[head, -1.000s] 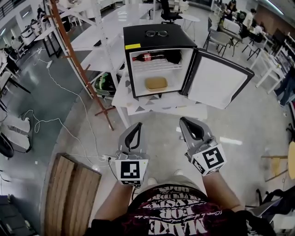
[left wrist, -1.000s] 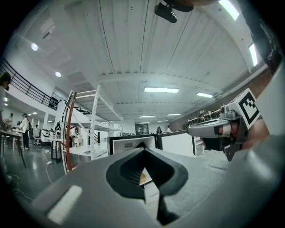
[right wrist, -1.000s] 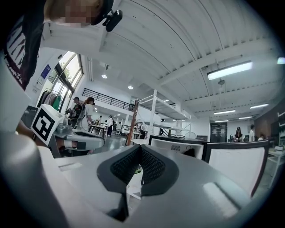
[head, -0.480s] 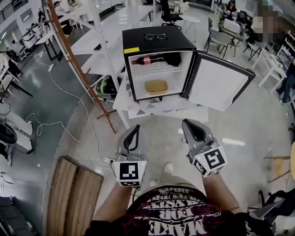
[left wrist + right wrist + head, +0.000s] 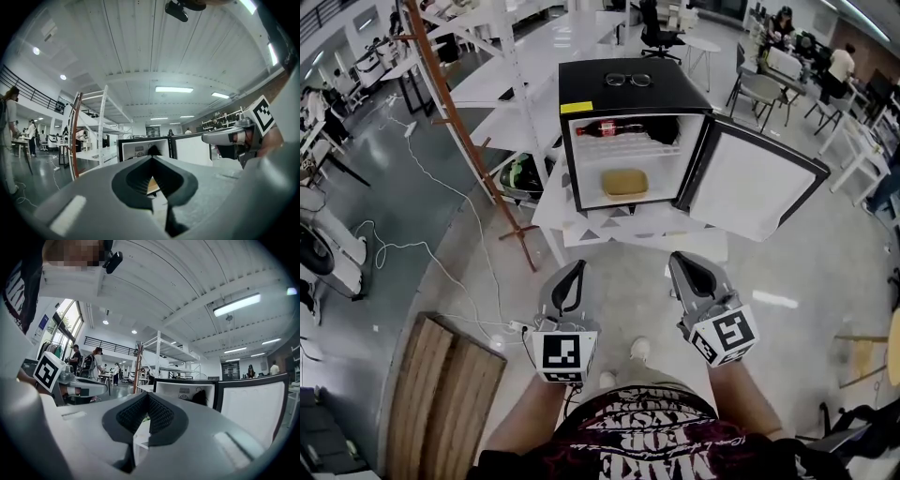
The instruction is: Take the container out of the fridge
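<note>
Head view: small black fridge (image 5: pixel 633 94) standing on a white counter (image 5: pixel 581 225), door (image 5: pixel 764 187) swung wide to the right. Inside, on the lower level, the tan container (image 5: pixel 624 183), lying flat and alone. On the wire shelf above, a cola bottle (image 5: pixel 614 127) on its side with a dark bundle (image 5: pixel 661 129) just beside it. Glasses (image 5: pixel 628 81) resting on the fridge top. Nearer the camera, over bare floor (image 5: pixel 628 300), left gripper (image 5: pixel 579 266) and right gripper (image 5: pixel 677 257) side by side, both aimed towards the fridge and well apart from it and from the container. Wooden boards (image 5: pixel 450 394) lying on the floor at lower left.

Left gripper view: jaws clenched, tips meeting at the front, nothing clamped between them. Beyond the tips, the open fridge and its white door. A tan sliver visible through the hollow between the pads, too small to tell what. Right gripper in sight at the right edge.

Right gripper view: jaws likewise clenched tip to tip and holding nothing. Ahead, the fridge interior with the dark bundle on the upper shelf, the door standing open at the right. Container not visible here. Left gripper at the left edge.
</note>
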A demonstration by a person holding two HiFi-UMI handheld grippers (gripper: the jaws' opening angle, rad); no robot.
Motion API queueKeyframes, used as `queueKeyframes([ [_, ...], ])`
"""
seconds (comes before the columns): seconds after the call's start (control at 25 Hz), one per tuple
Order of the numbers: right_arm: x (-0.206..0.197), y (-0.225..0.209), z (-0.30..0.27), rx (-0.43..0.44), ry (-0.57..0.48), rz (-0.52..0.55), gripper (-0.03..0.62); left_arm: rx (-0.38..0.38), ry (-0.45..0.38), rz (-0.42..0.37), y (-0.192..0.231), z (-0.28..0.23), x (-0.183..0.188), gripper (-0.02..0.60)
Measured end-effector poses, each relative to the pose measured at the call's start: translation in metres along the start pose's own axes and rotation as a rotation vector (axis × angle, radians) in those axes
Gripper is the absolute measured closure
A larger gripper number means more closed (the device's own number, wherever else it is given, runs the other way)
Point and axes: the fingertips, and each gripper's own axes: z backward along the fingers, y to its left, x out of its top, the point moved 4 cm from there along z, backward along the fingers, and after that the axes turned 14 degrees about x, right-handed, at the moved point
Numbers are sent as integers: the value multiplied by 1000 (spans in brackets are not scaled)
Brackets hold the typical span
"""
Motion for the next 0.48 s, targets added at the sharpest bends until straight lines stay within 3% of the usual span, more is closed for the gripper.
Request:
queueKeyframes([
  [0.48,-4,-3,-8,19,17,-3,569,-4,28,7,-2,-7,-12,581],
])
